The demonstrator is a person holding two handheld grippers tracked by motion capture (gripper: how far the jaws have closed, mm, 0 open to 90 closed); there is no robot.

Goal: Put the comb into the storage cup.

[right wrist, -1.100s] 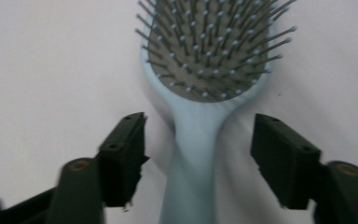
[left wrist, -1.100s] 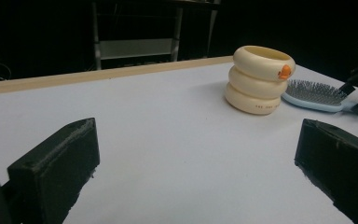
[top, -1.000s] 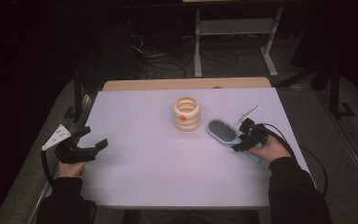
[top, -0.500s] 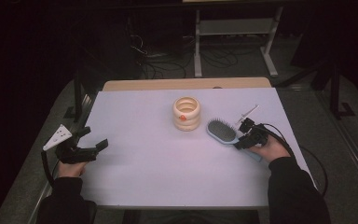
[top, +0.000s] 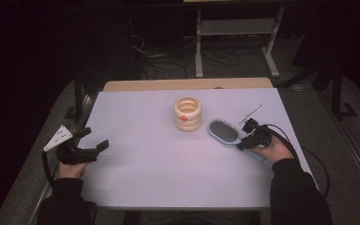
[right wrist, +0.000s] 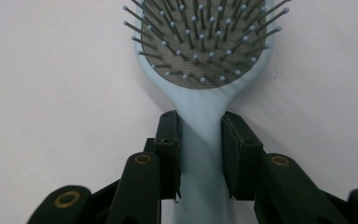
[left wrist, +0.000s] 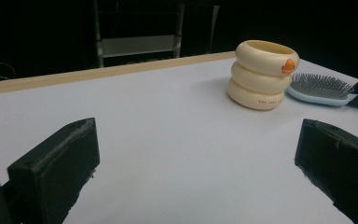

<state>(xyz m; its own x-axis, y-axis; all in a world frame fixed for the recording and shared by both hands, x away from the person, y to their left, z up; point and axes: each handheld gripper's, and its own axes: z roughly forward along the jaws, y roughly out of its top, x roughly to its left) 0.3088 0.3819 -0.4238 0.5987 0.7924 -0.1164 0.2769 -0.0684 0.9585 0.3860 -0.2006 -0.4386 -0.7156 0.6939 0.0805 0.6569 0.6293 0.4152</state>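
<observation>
A light blue hairbrush [top: 224, 131] lies bristles up on the white table [top: 168, 159], right of centre. My right gripper [top: 245, 139] is shut on the hairbrush [right wrist: 200, 51] at the neck of its handle, both jaws pressed against its sides. A cream holder [top: 188, 114] shaped like three stacked rings, with a small orange mark, stands just left of the brush head. My left gripper [top: 93, 141] rests at the table's left edge, open and empty. Along its jaws I see the holder [left wrist: 262, 73] and the brush head [left wrist: 318, 88] at the far right.
A wooden strip [top: 187, 84] runs along the table's far edge. A small thin stick-like thing [top: 252, 113] lies on the table behind my right gripper. Beyond the table are a metal rack [top: 236, 28] and loose cables on the dark floor.
</observation>
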